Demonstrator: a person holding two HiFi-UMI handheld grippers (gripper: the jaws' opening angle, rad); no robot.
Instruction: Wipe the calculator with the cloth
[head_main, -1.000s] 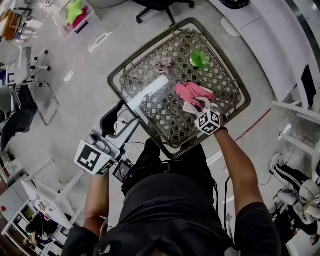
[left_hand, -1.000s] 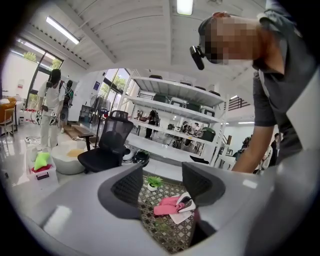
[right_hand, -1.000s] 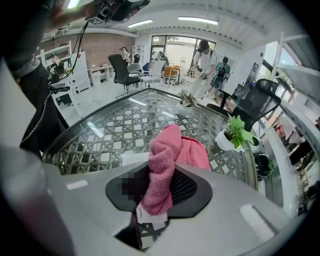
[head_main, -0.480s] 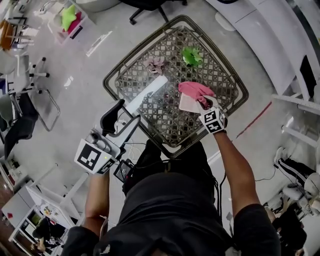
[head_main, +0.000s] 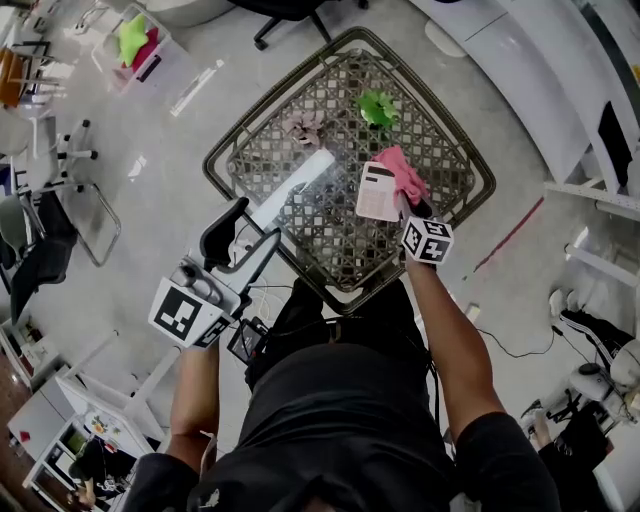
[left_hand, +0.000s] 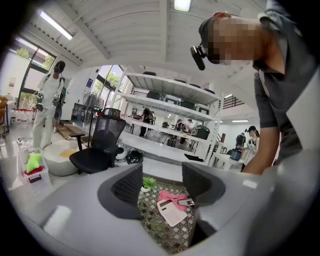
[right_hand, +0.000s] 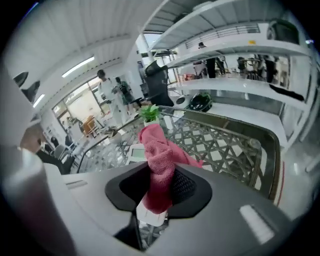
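Observation:
A white calculator (head_main: 378, 192) lies face up on the glass-topped wicker table (head_main: 262, 100), right of its middle. A pink cloth (head_main: 403, 172) is bunched at the calculator's far right corner, and my right gripper (head_main: 409, 206) is shut on it from the near side. In the right gripper view the cloth (right_hand: 159, 165) is pinched between the jaws, with the calculator (right_hand: 136, 152) beyond it. My left gripper (head_main: 243, 238) hovers off the table's left edge, open and holding nothing. In its own view the left gripper (left_hand: 161, 187) frames the calculator (left_hand: 172, 213) and the cloth (left_hand: 173, 196).
A small green plant (head_main: 377, 105) and a pale pink ornament (head_main: 303, 126) stand on the far part of the table. A bright white streak (head_main: 292, 188) crosses the glass. An office chair (head_main: 300, 10), a bin (head_main: 140, 40) and a folding chair (head_main: 85, 205) stand on the floor around it.
My right gripper rolled over and carried the cloth off the calculator's face toward its far right corner, so the keypad now shows. The left gripper barely shifted.

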